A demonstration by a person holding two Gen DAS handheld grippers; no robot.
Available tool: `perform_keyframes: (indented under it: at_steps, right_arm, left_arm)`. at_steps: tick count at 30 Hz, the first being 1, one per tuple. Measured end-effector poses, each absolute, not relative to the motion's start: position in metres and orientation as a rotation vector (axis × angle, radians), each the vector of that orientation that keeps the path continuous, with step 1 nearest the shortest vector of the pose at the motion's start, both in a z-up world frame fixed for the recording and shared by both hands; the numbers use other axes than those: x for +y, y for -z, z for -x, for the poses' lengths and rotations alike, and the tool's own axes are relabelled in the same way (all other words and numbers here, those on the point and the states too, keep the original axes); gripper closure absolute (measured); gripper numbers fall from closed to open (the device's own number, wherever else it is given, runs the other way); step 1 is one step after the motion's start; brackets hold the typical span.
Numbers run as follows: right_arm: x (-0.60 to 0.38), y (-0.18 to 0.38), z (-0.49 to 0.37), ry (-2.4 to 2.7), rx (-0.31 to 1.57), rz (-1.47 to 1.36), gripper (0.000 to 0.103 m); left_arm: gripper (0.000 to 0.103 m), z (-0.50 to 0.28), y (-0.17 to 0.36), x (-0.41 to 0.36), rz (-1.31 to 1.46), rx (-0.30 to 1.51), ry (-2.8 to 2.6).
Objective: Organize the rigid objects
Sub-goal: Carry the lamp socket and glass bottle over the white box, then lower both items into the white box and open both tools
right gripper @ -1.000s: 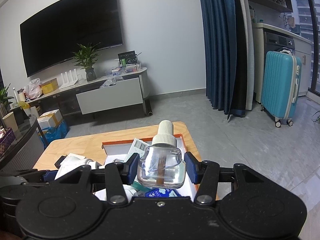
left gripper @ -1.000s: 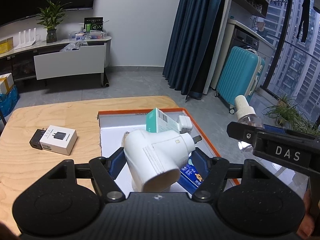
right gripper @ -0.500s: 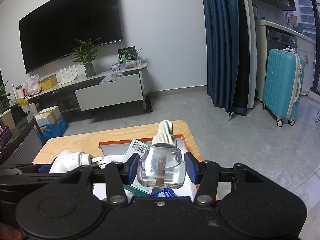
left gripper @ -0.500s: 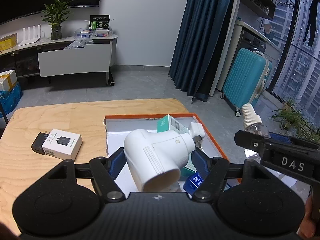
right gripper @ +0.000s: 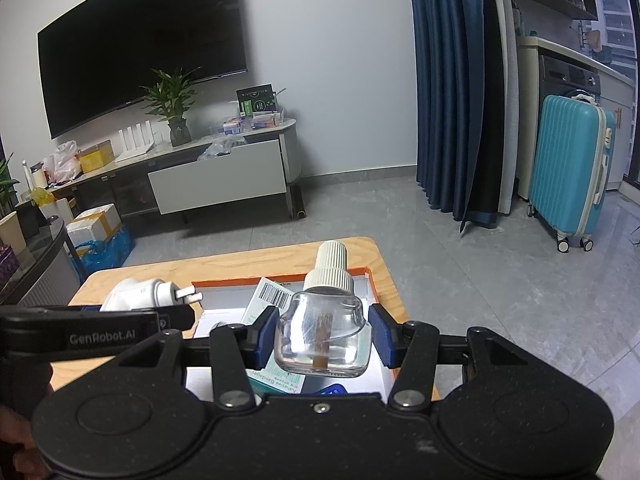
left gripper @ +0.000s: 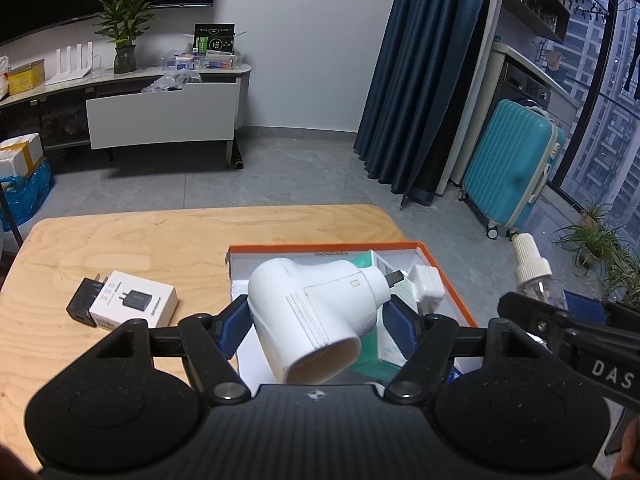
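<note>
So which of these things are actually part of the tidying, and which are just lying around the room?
Part of the job:
white plug-in device in left gripper
clear bottle in right gripper
orange-rimmed box
white carton
black charger

Just lying about:
suitcase
potted plant
television

Both wrist fisheyes close above tabletop (left gripper: 120, 240), angled down-forward; left-wrist view left of right-wrist view; shared: orange-rimmed box (right gripper: 280, 278), TV cabinet (left gripper: 160, 116).

White walls and grey tiled floor (left gripper: 304, 176). A black television (right gripper: 140, 52) hangs above a low media console (right gripper: 216, 176) bearing a potted plant (right gripper: 172, 108). Dark blue curtains (right gripper: 452, 88) flank a teal suitcase (right gripper: 568, 168); windows (left gripper: 608, 92) show high-rise buildings outside.
</note>
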State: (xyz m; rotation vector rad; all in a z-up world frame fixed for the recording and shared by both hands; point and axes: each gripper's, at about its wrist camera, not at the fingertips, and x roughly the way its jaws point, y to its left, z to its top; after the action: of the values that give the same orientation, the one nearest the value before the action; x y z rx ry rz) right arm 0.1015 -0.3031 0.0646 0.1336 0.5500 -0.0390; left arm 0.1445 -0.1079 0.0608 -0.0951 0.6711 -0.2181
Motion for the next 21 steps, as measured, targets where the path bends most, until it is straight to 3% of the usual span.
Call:
perform_keyframes:
  at_steps: [18,21]
  right_arm:
    - [-0.298,-0.049,-0.123,0.053,0.588,-0.116,0.043]
    - [-0.298,-0.043,-0.125,0.05,0.596,-0.11,0.034]
  left_arm:
    - [0.031,-0.184,-0.052,-0.102,0.089,0.706,0.191]
    - [0.031,-0.192,-0.051,-0.103,0.084,0.715,0.19]
